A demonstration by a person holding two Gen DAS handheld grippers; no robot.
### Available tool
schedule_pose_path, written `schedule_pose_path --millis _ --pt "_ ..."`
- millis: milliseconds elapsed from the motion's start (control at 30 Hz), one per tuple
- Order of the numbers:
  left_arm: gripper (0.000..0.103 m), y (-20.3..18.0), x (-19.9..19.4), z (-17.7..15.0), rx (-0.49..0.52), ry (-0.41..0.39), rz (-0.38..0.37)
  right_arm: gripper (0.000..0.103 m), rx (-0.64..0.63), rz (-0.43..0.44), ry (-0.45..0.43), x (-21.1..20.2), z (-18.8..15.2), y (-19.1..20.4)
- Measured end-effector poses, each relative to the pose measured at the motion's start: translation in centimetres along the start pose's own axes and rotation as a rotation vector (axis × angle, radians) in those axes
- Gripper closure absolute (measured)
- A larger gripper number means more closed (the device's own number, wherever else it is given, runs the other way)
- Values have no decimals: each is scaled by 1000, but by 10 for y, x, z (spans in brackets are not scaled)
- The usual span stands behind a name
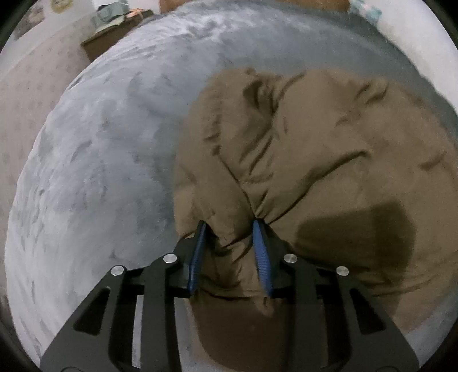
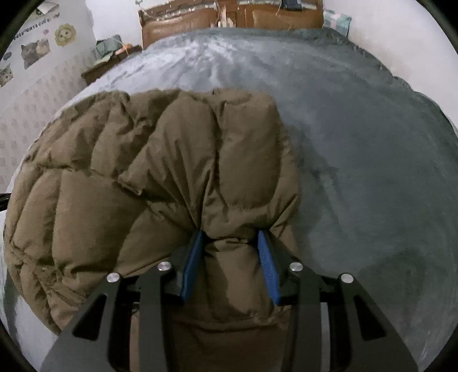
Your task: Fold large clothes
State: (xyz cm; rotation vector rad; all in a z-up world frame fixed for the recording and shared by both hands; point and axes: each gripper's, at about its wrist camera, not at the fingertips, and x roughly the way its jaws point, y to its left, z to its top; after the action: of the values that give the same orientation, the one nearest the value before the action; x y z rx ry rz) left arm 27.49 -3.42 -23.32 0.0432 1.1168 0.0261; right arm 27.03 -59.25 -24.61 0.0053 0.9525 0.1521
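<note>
A brown puffy quilted jacket [image 1: 315, 148] lies bunched on a grey-blue bed cover [image 1: 100, 157]. My left gripper [image 1: 230, 229] is shut on a thick fold of the jacket's near left edge, blue pads pressed into the padding. The jacket also shows in the right wrist view [image 2: 143, 171], spreading left and away. My right gripper [image 2: 232, 237] is shut on a thick fold at the jacket's near right edge. The cloth under both grippers hangs down toward me.
The bed cover [image 2: 357, 157] stretches far and right. A brown headboard [image 2: 200, 20] stands at the far end. A wooden nightstand [image 2: 106, 63] with clutter sits at the far left, by a wall with cat stickers [image 2: 34, 51].
</note>
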Motion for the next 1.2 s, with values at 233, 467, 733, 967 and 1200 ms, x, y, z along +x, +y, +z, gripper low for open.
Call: schedule_pose_path --millis 233,467,733,967,1200 --pt "71 4 30 13 9 66 -57 63 1 17 49 17 2 0" --pt "67 24 42 13 5 70 -74 62 32 49 53 24 3 -5" --pt "67 17 31 10 6 80 -53 59 74 115 34 0 14 -27" --pt "67 4 17 12 38 40 -14 10 150 180 23 -21 14 -68" --pt "66 5 19 12 38 36 -2 10 235 350 111 1 2 -86"
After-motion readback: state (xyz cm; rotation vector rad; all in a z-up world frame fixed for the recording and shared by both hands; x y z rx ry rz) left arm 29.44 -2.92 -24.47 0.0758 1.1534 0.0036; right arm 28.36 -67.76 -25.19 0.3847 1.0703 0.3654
